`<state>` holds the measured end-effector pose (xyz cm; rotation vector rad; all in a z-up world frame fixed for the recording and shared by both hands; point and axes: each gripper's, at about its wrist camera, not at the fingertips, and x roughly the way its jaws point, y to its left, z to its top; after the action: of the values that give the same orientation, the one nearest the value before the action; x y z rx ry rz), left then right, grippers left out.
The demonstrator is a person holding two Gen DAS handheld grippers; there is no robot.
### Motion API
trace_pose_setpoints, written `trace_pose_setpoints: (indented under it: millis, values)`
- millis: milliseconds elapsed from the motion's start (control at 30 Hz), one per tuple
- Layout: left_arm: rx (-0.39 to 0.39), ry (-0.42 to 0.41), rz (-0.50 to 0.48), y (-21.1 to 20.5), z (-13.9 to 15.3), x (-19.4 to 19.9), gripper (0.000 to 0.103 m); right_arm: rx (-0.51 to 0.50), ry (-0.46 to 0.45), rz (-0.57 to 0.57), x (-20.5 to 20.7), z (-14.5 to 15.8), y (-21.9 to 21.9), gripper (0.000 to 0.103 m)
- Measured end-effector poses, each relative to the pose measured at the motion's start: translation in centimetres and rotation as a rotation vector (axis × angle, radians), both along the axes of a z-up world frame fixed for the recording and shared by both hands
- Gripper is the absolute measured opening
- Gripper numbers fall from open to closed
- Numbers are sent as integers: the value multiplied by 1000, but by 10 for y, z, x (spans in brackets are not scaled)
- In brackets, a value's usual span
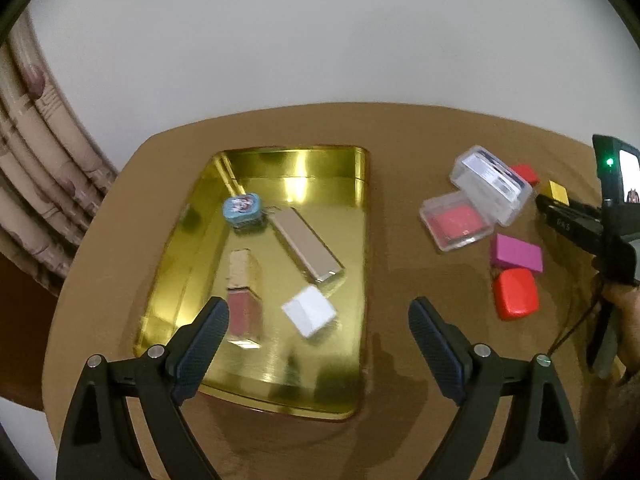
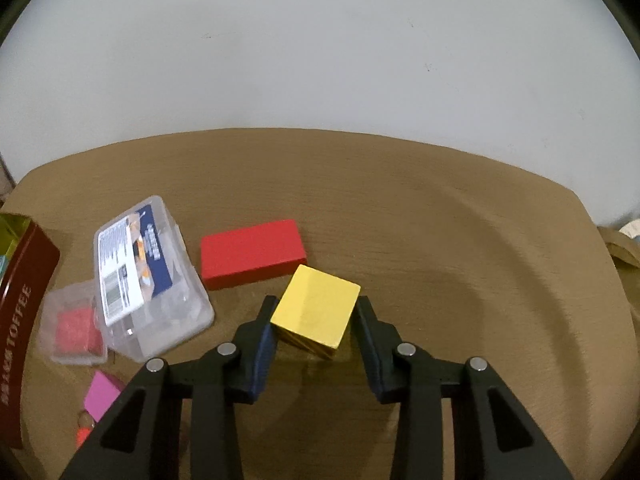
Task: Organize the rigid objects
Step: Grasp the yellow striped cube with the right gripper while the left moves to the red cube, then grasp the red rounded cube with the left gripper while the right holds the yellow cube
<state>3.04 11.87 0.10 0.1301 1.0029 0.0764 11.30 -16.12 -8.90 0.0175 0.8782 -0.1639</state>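
Note:
A gold tin tray (image 1: pixel 360 240) holds a round blue tin (image 1: pixel 242 210), a silver bar (image 1: pixel 306 249), a pink lip gloss tube (image 1: pixel 243 296) and a white cube (image 1: pixel 309 314). My left gripper (image 1: pixel 319 322) is open and empty above the tray's near end. My right gripper (image 2: pixel 316 312) is shut on a yellow cube (image 2: pixel 316 310), which also shows in the left wrist view (image 1: pixel 556 191). A red block (image 2: pixel 252 254) lies just beyond it.
Right of the tray lie a clear labelled box (image 1: pixel 490 184), a clear case with red inside (image 1: pixel 456 222), a magenta block (image 1: pixel 517 253) and a red rounded case (image 1: pixel 515 293). The tray's dark red outer wall (image 2: pixel 24 312) shows at left. A wall stands behind the table.

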Motion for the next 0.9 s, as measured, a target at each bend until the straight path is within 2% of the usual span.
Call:
trace_pose_setpoints:
  millis: [233, 300, 400, 567, 633, 767, 900]
  values:
    - [-18, 29, -70, -46, -6, 3, 90, -30, -14, -1, -36, -4, -17, 38]
    - [-45, 39, -104, -64, -9, 5, 90, -32, -15, -4, -46, -4, -14, 38]
    - [-75, 59, -140, -89, -18, 10, 90, -23, -17, -8, -58, -6, -17, 38]
    - [-79, 87, -171, -120, -35, 18, 90, -27, -16, -1, -77, -9, -22, 38]
    - [-86, 104, -183, -127, -43, 21, 90, -22, -14, 6, -52, -7, -12, 38]
    - [-109, 125, -179, -137, -58, 27, 89, 0, -19, 6, -46, -7, -22, 38]
    - [-115, 133, -156, -140, -69, 37, 87, 12, -12, 7, -47, 15, -50, 38]
